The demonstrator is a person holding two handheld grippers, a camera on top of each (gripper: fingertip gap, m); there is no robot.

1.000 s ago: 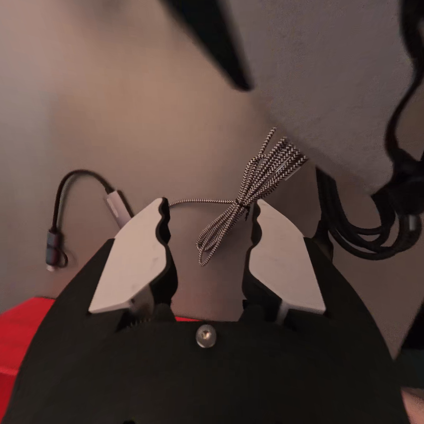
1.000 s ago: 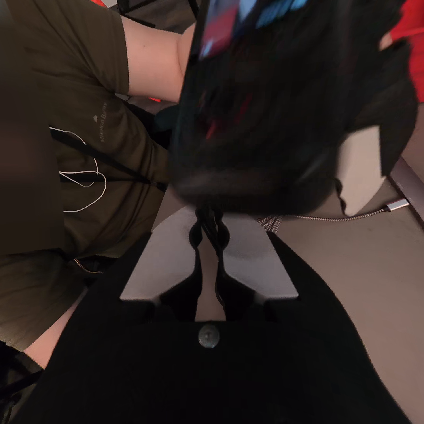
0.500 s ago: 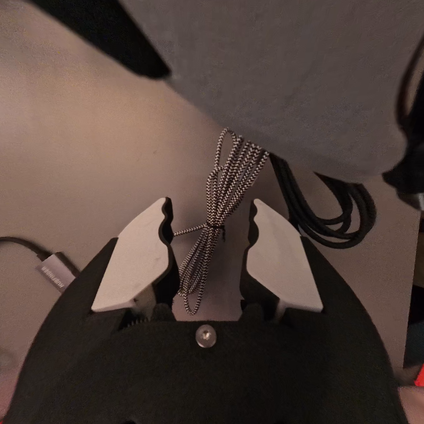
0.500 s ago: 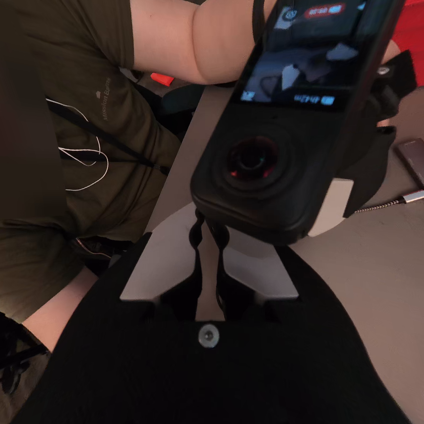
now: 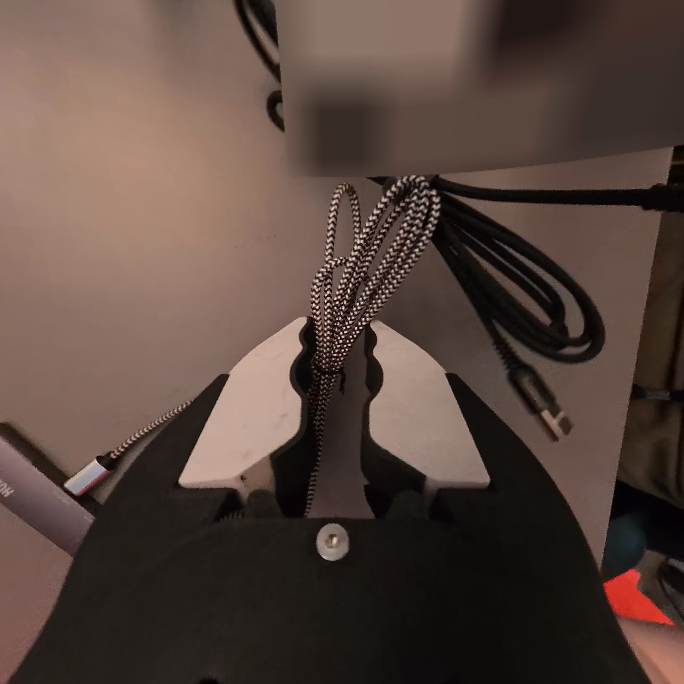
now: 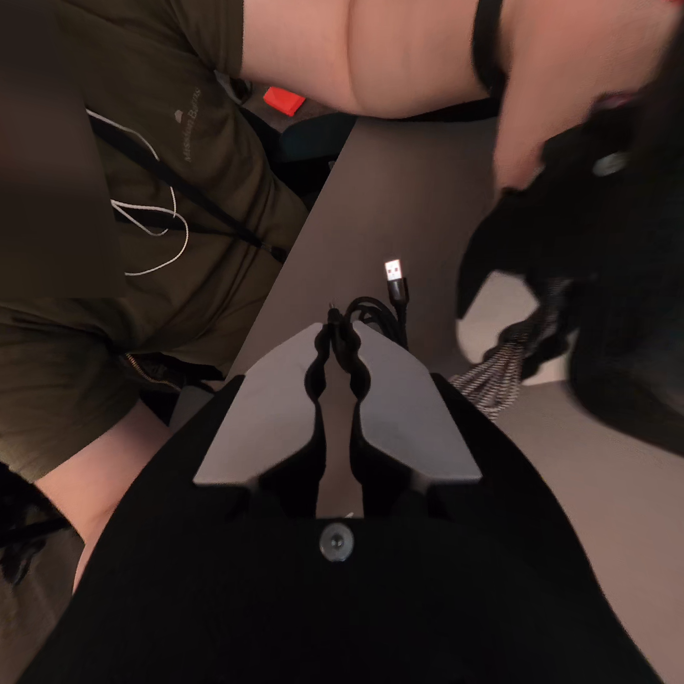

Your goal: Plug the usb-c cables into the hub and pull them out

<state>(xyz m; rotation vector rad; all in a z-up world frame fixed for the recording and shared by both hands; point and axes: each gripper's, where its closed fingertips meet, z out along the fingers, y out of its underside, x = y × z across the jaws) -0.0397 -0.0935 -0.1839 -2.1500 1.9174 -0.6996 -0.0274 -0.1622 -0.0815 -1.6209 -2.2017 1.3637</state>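
Grey tabletop (image 5: 129, 222) with two bundled cables on it, one striped black-and-white, one plain black. The striped cable (image 5: 374, 266) runs right between the fingers of the left gripper (image 5: 337, 325); its jaws are partly spread around the tied bundle, left finger touching it, right finger with a gap. Its one silver plug (image 5: 87, 481) lies to the left, just beside a grey hub (image 5: 33, 507) at the near left edge. The black cable (image 5: 525, 296) is coiled to the right, one plug (image 5: 544, 411) lying loose near the table edge. In the right wrist view, the right gripper (image 6: 338, 325) has its jaws pressed together, pinching the black cable (image 6: 374, 311) at the tips, plug (image 6: 395, 277) sticking out just beyond. One person in an olive shirt (image 6: 166, 166) sits at the far side.
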